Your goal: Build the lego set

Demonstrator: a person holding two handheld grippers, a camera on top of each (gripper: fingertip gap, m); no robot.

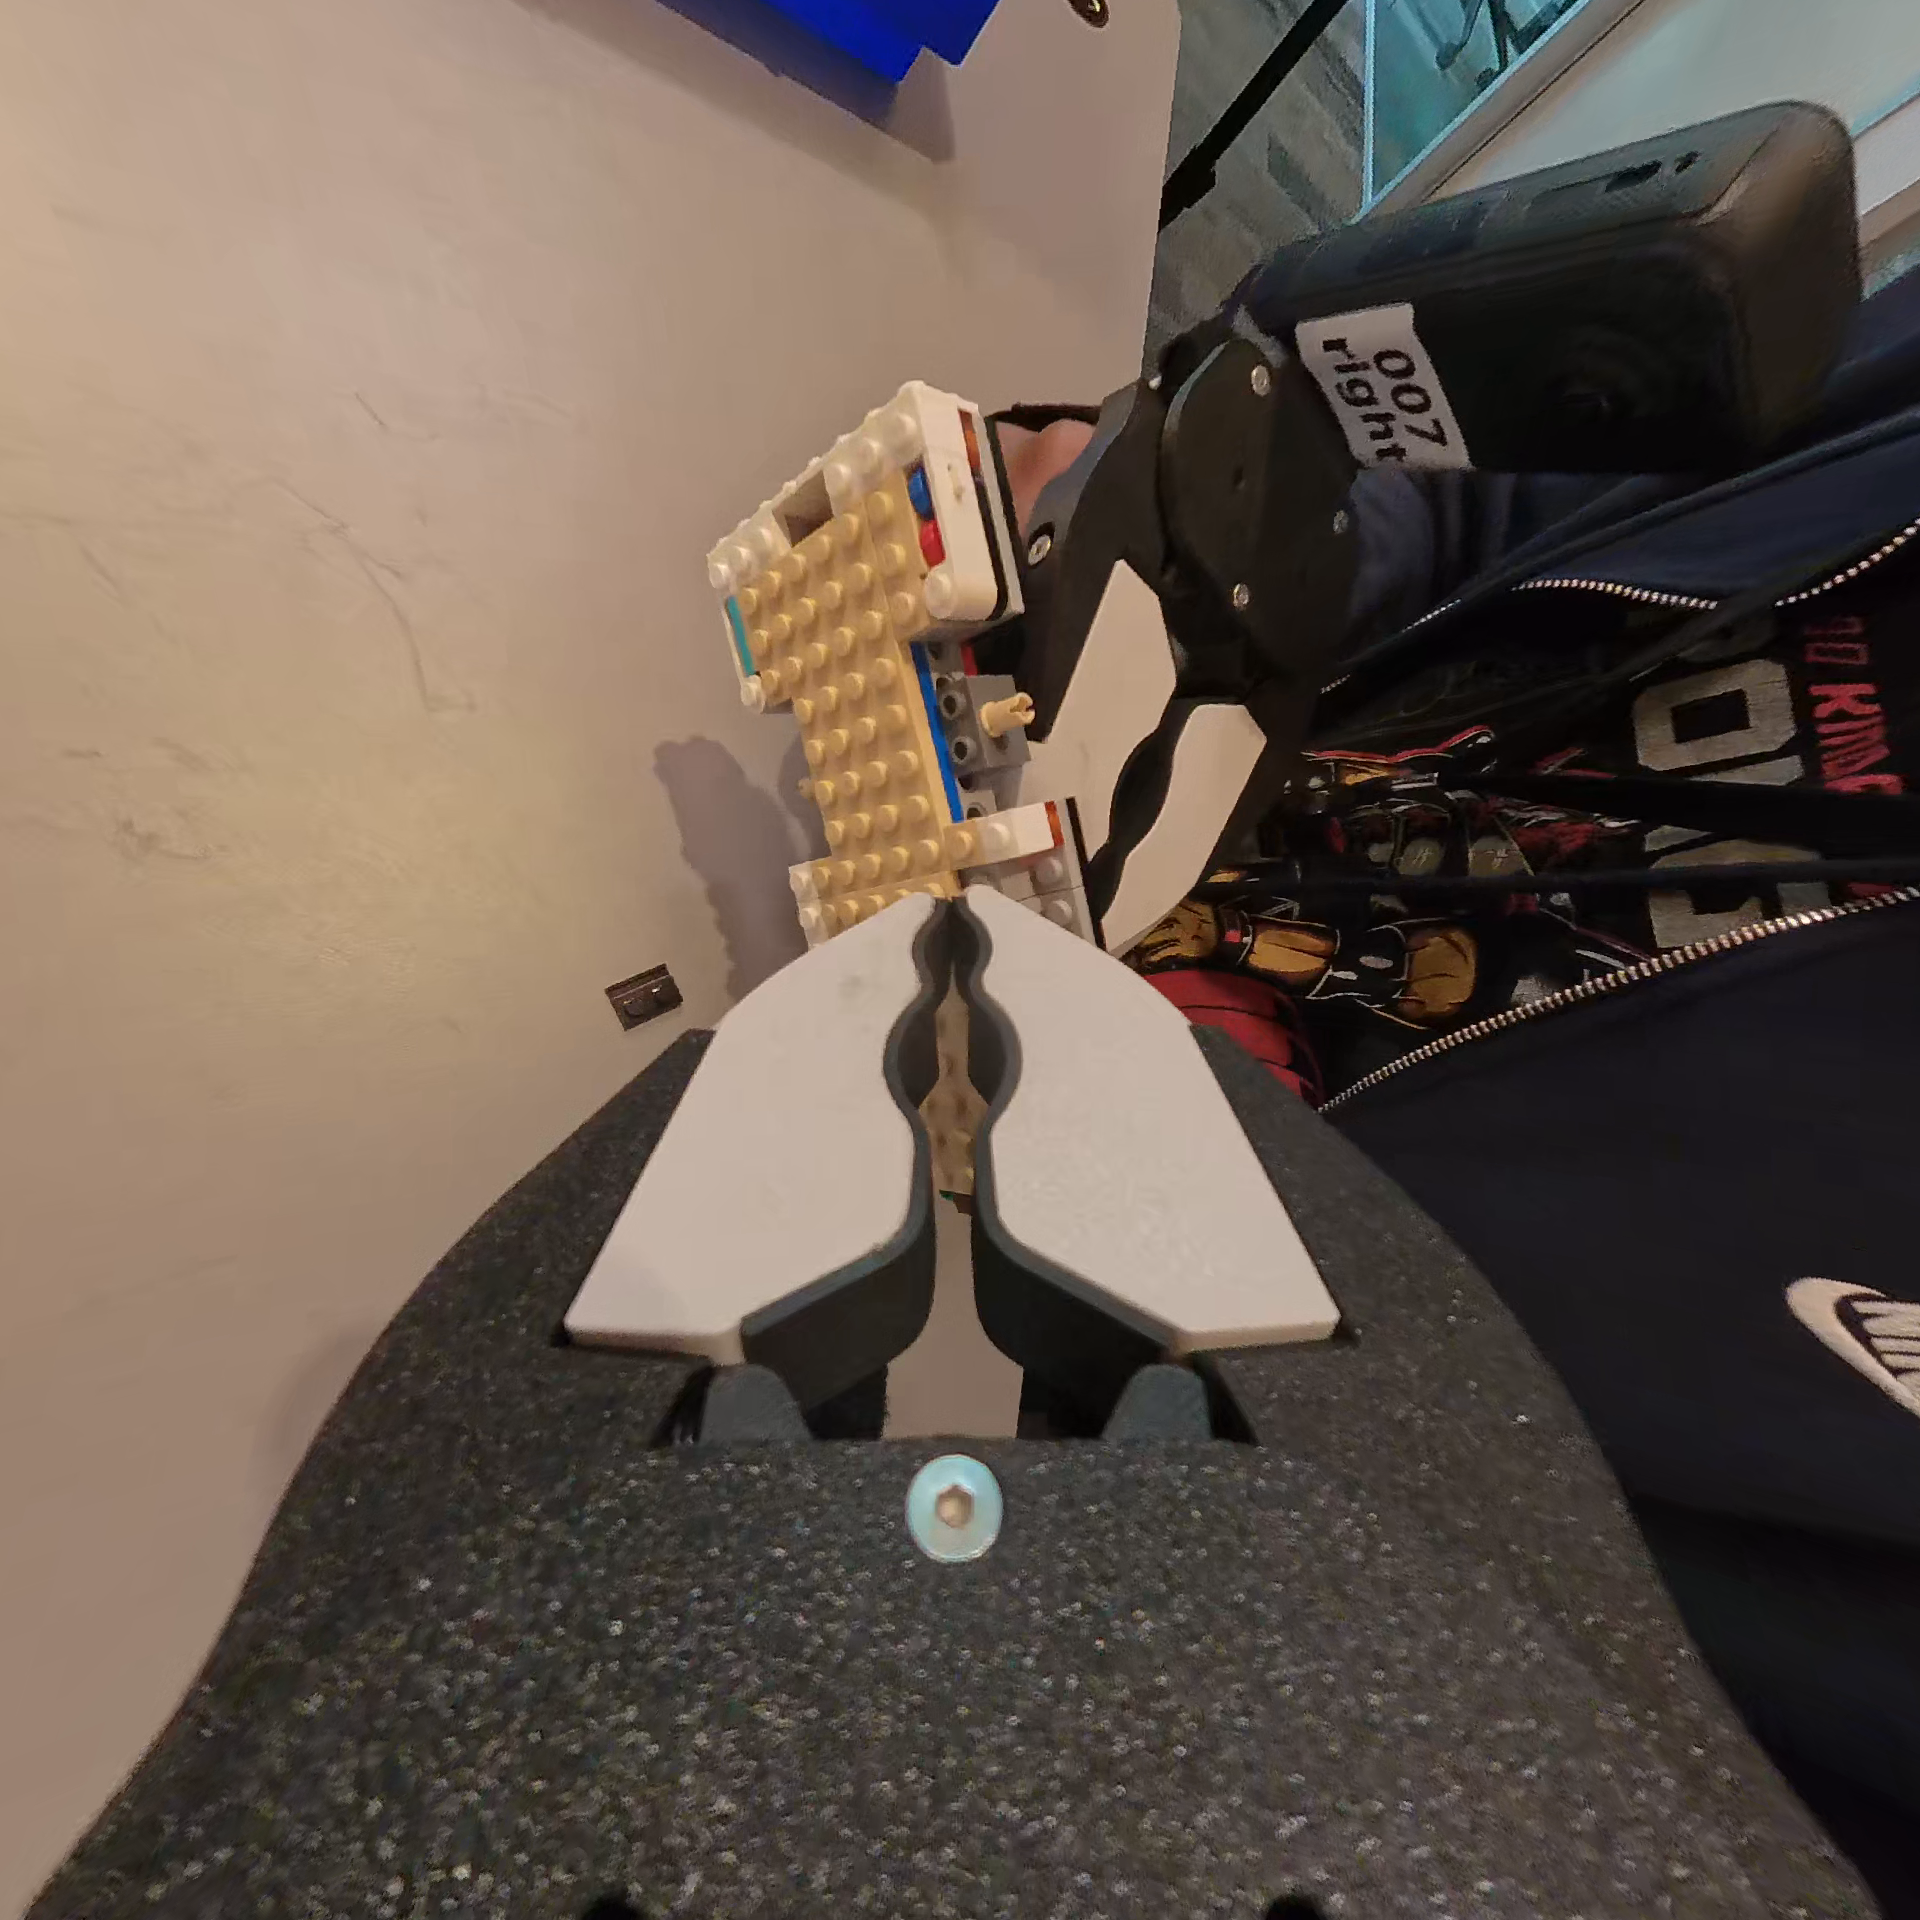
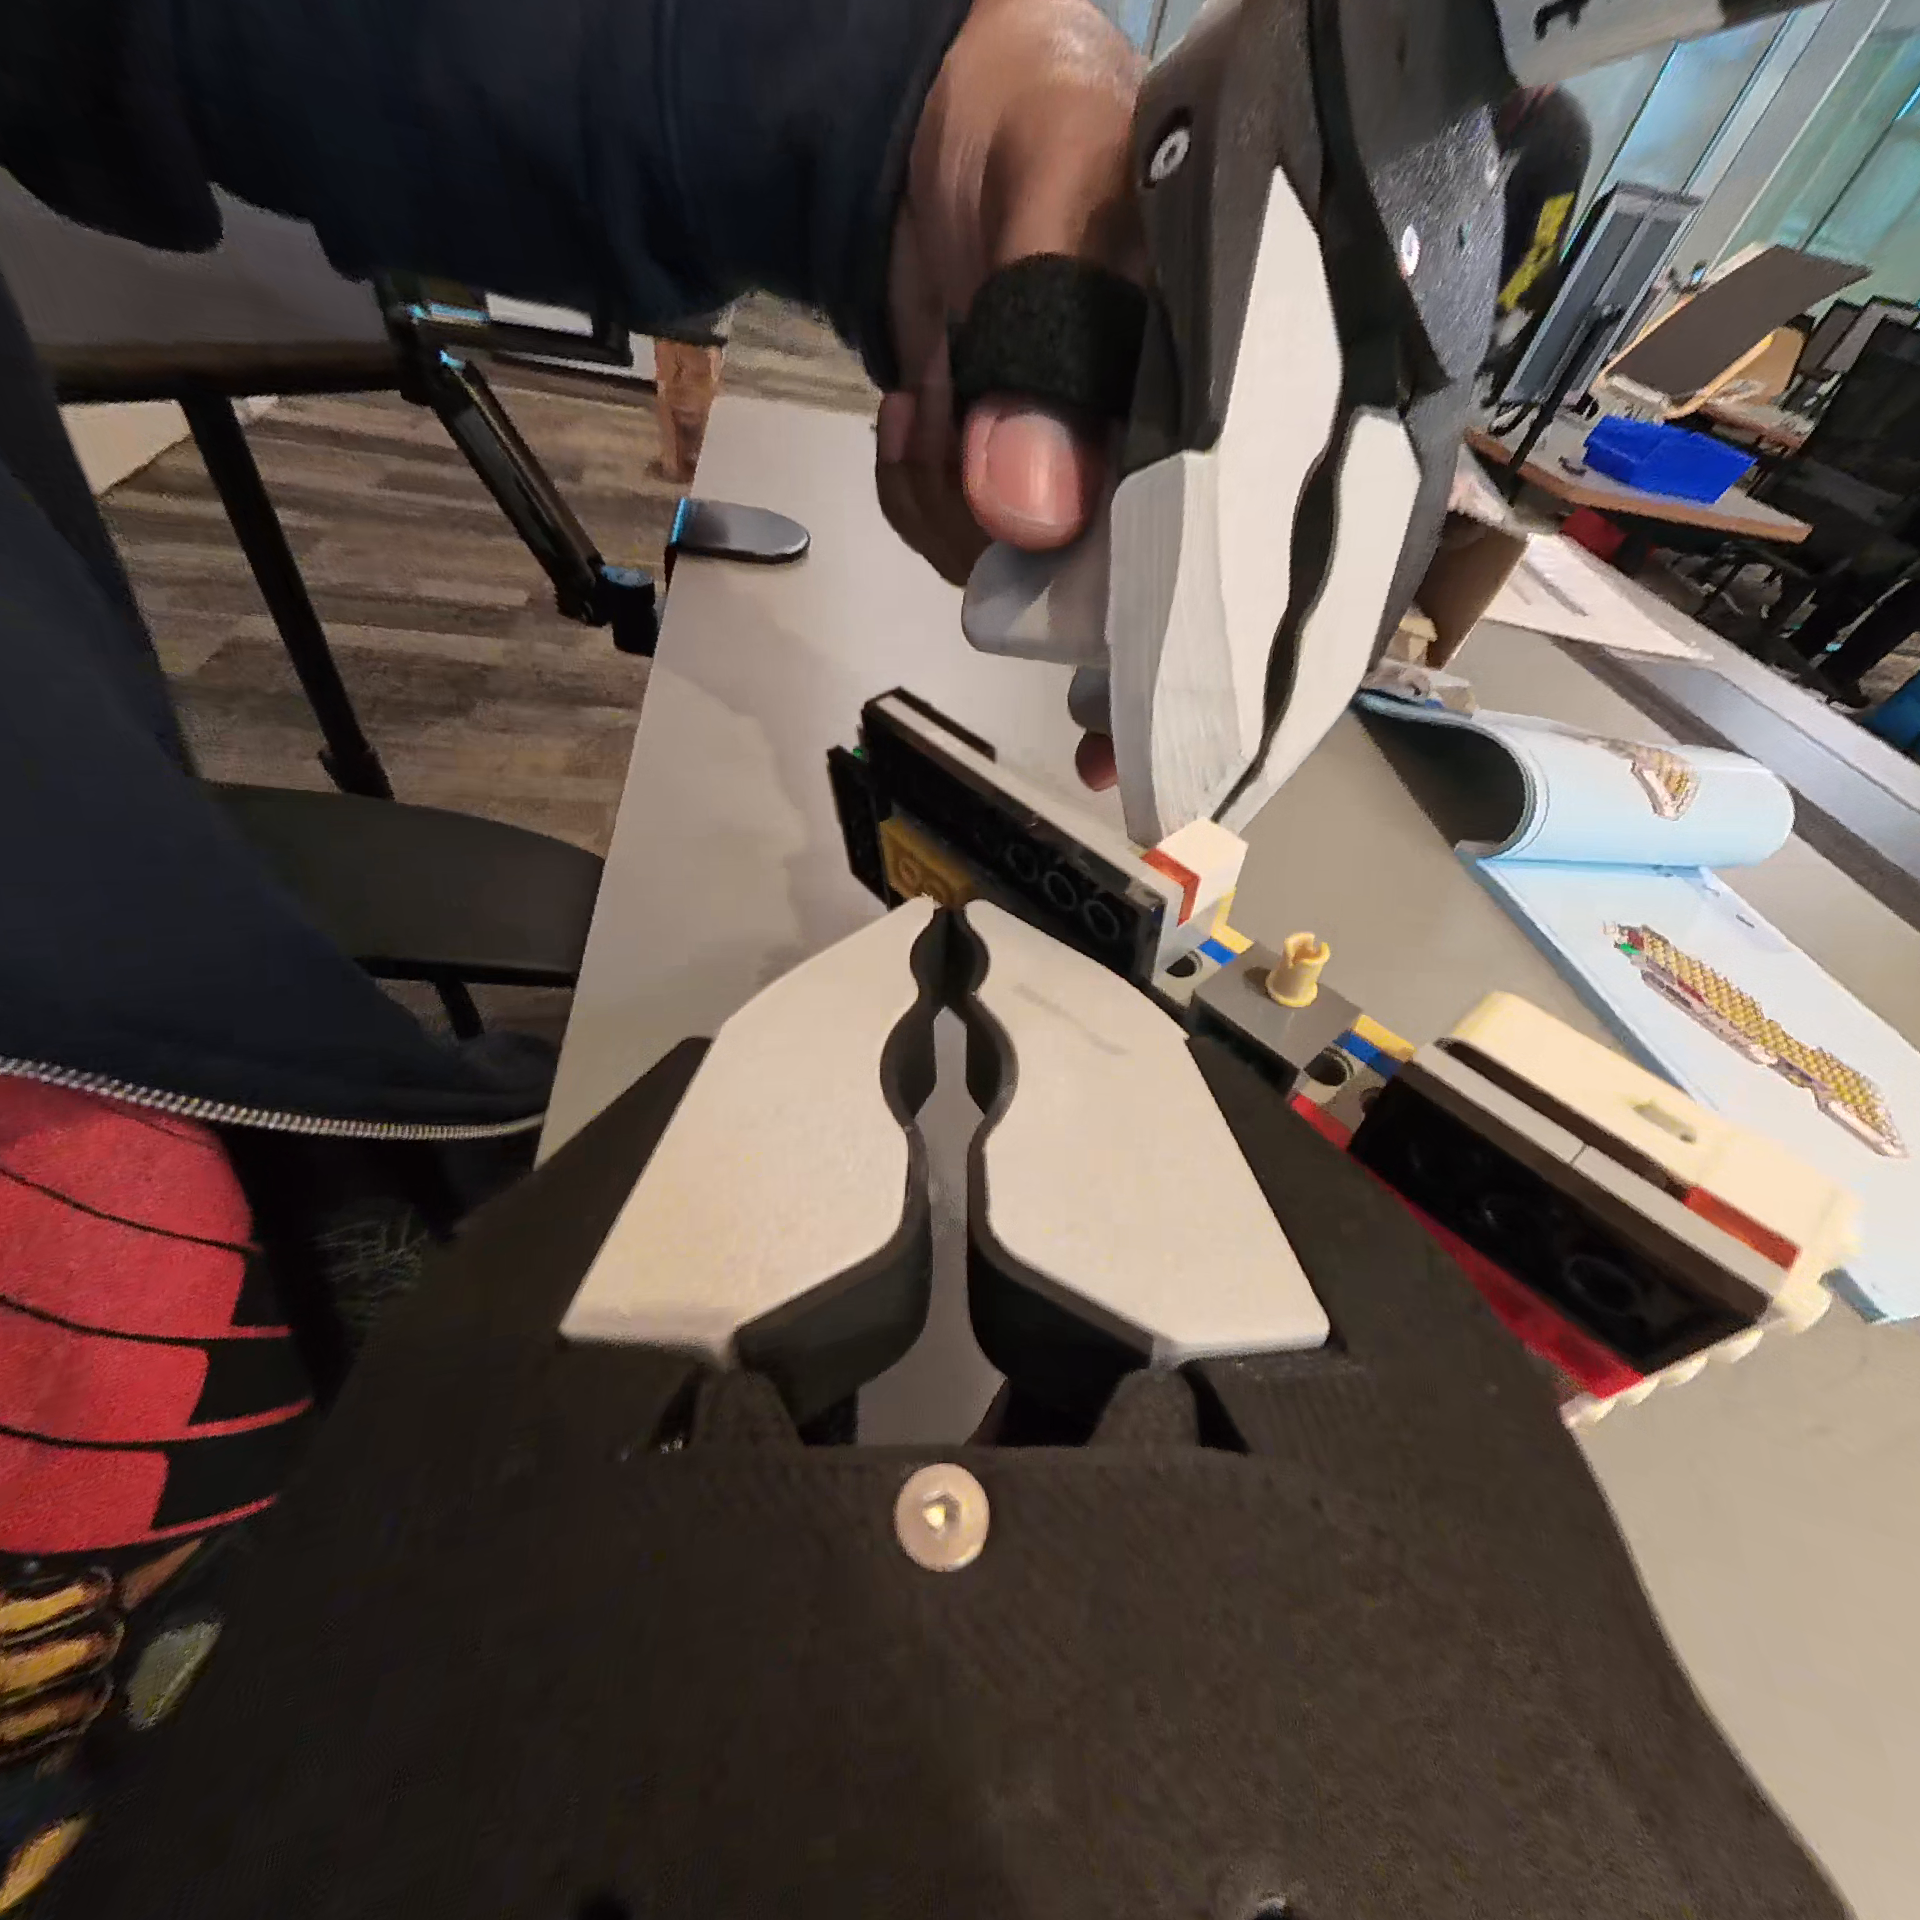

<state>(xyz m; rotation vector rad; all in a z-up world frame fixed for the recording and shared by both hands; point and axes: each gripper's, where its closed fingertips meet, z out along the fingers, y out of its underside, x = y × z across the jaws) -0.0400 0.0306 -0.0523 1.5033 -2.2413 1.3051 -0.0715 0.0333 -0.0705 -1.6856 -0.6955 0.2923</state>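
Note:
My left gripper is shut on the edge of a brick model. The model's tan studded plate runs back between my fingers. The model is held above the pale table, with white bricks at both ends and a grey block bearing a tan pin. In the right wrist view the left gripper pinches the model's white and red corner. My right gripper is shut, and no object shows between its pads. Its tips sit at a small tan brick on the model's black underside. It also shows in the left wrist view, beside the model.
An open light-blue booklet lies on the table to the right. A small dark brick lies on the table. A black chair stands at the table's left edge. Blue bins sit on a far desk. A person's dark jacket is close by. Both grippers' tips are close together, under 4 cm apart.

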